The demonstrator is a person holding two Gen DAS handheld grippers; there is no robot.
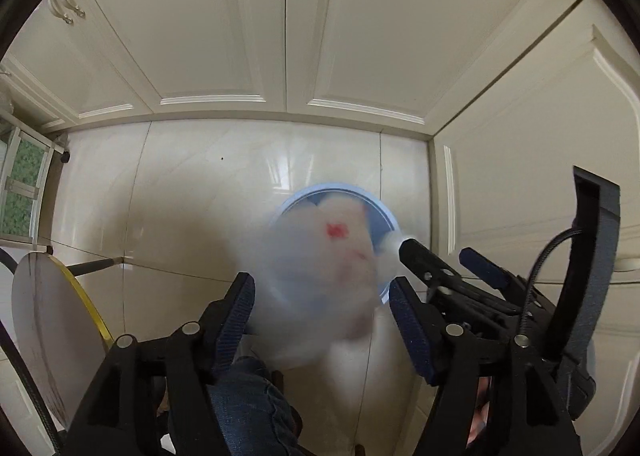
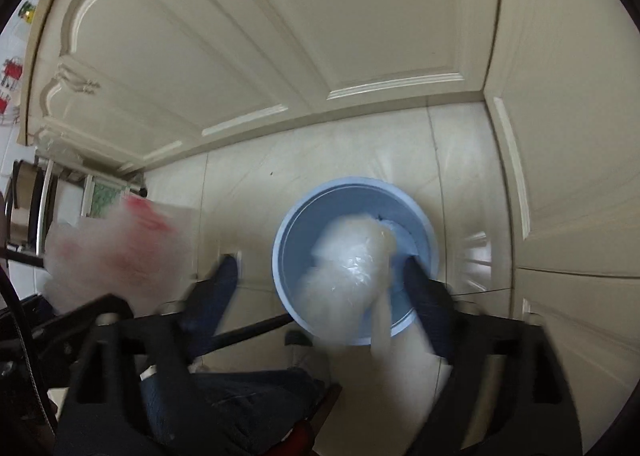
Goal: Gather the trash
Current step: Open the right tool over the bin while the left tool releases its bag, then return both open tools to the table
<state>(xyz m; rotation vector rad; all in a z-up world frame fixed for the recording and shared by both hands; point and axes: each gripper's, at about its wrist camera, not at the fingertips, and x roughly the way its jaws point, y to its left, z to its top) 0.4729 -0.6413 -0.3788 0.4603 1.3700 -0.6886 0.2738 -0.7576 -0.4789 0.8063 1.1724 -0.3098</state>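
Both pairs of tongs point steeply down over a pale blue bin (image 2: 416, 212) standing on the glossy cream floor tiles (image 1: 192, 192), close to the corner of the cream cupboard doors (image 1: 248, 24).

The left tongs (image 1: 322, 306) stand apart, with a white plastic bag with red print (image 1: 328, 256) blurred between them. It does not look pinched by either pad, so I take it to be loose and dropping, above the near-left rim of the bin rather than squarely over the mouth. From the right-hand camera the same bag (image 2: 116, 252) shows well to the left of the bin.

The right tongs (image 2: 324, 276) are wide apart too. A crumpled clear plastic wrapper (image 2: 352, 268) sits between them, over the bin's mouth and seemingly partly inside it, beside something white and papery at the far side. The blur hides whether either pad touches it.

Both pieces look like thin film: almost weightless, limp, slippery, and inclined to drift or cling rather than fall straight. Nothing here is fragile, so a firm squeeze does no harm. If either needs taking up again, I would pinch a bunched fold or a crumpled ridge, since a single flat layer slides out from between pads. The printed bag seems the likelier to miss, catching on the rim or landing on the tiles.

A round white counter with a yellow edge (image 1: 48, 320) stands at the near left, and a person's denim-clad leg (image 1: 248, 408) shows below the tongs.
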